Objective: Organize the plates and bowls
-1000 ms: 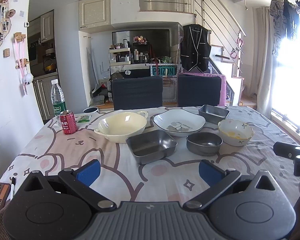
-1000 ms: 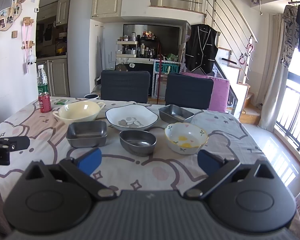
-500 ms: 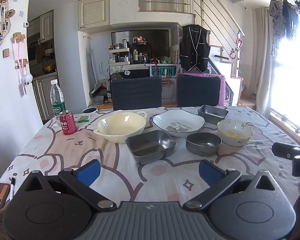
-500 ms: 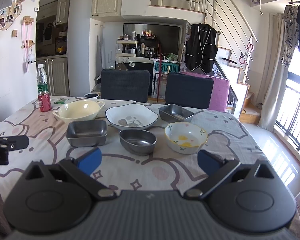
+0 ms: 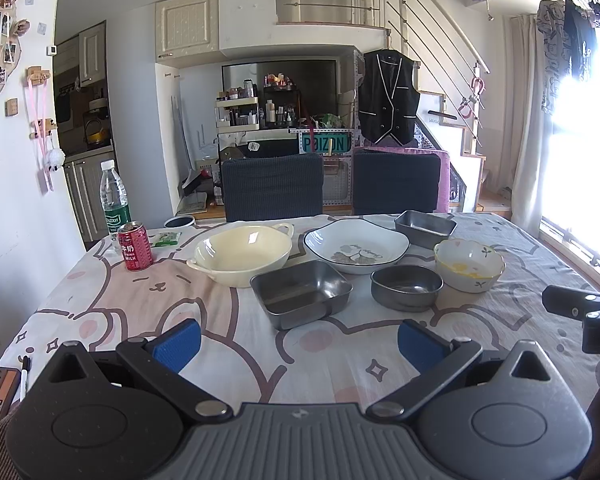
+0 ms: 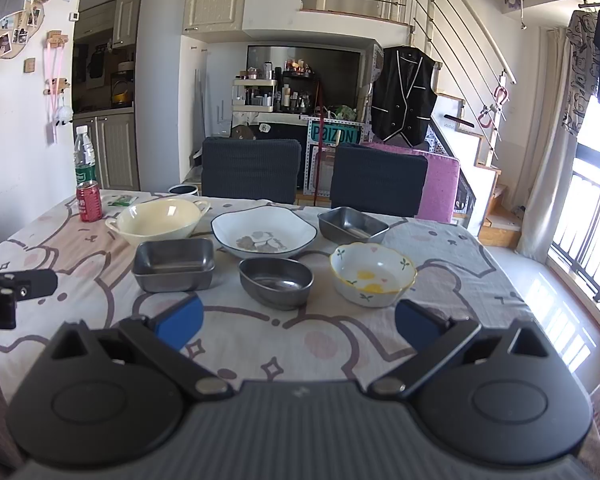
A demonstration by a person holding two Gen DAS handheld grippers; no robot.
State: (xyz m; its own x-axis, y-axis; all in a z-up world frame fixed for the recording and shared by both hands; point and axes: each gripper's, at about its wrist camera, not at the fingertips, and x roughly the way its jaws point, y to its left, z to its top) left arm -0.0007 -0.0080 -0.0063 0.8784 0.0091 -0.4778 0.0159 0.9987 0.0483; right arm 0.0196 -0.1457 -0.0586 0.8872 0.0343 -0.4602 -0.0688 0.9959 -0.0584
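Observation:
Several dishes stand on the table with the bunny-print cloth: a cream two-handled bowl, a white blue-rimmed plate, a square metal tray, an oval metal bowl, a white flowered bowl and a far metal tray. My left gripper is open and empty, short of the square tray. My right gripper is open and empty, just short of the oval metal bowl and the flowered bowl.
A red can, a water bottle, a green packet and a small dark cup stand at the far left. Two dark chairs stand behind the table. A phone and pen lie at the near left corner.
Both grippers have edged slightly forward toward the dishes and stay open. No dish has moved.

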